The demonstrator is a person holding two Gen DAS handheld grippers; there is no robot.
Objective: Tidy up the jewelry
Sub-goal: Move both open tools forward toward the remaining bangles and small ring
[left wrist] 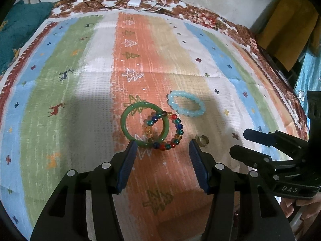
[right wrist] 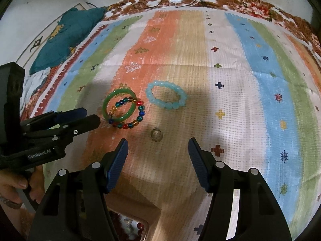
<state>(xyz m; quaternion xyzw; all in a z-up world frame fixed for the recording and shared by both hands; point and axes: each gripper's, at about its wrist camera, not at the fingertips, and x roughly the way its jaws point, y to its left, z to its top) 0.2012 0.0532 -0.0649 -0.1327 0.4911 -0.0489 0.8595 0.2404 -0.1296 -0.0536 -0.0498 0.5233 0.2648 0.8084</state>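
A green bangle lies on the striped cloth, overlapping a multicoloured bead bracelet. A pale blue bead bracelet lies to their right, and a small clear ring nearer. My left gripper is open and empty, just short of the bangle and beads. In the right wrist view the bangle, the coloured beads, the blue bracelet and the ring show. My right gripper is open and empty, just behind the ring.
A teal cushion lies at the far left. A white charger with cables sits at the far edge. A box with beads inside shows below my right gripper. A yellow cloth hangs at the right.
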